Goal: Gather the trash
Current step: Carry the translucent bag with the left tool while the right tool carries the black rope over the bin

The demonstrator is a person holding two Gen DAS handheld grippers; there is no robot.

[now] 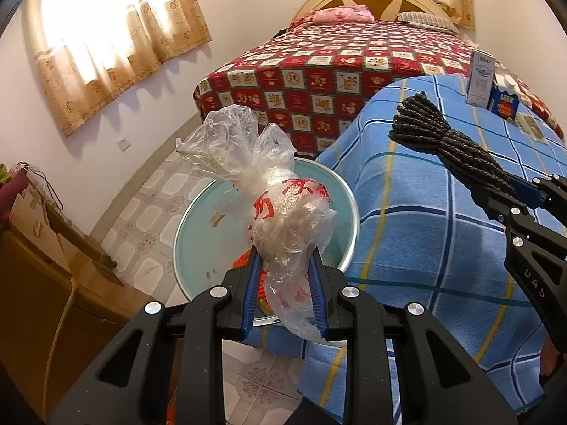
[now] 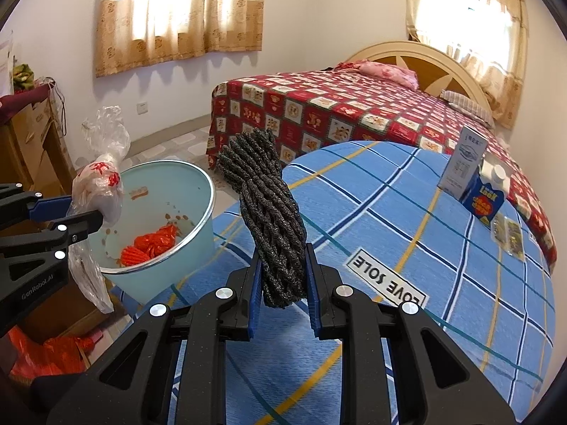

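Observation:
My left gripper [image 1: 283,262] is shut on a crumpled clear plastic bag [image 1: 283,209] with red print, held above the pale blue bin [image 1: 198,233]. The bag also shows in the right wrist view [image 2: 101,184], over the bin's [image 2: 184,233] near rim. Red wrappers [image 2: 152,244] lie in the bin. My right gripper [image 2: 281,258] is shut on a dark grey knitted bundle [image 2: 269,212], held above the blue checked cloth [image 2: 425,248] to the right of the bin. The bundle shows in the left wrist view [image 1: 443,145].
A white carton [image 2: 464,163], a blue carton [image 2: 487,198] and small packets [image 2: 510,237] sit on the blue cloth's far side. A bed with a red patterned cover [image 2: 336,113] stands behind. A wooden cabinet [image 1: 42,248] is left of the bin. A red bag [image 2: 46,354] lies on the floor.

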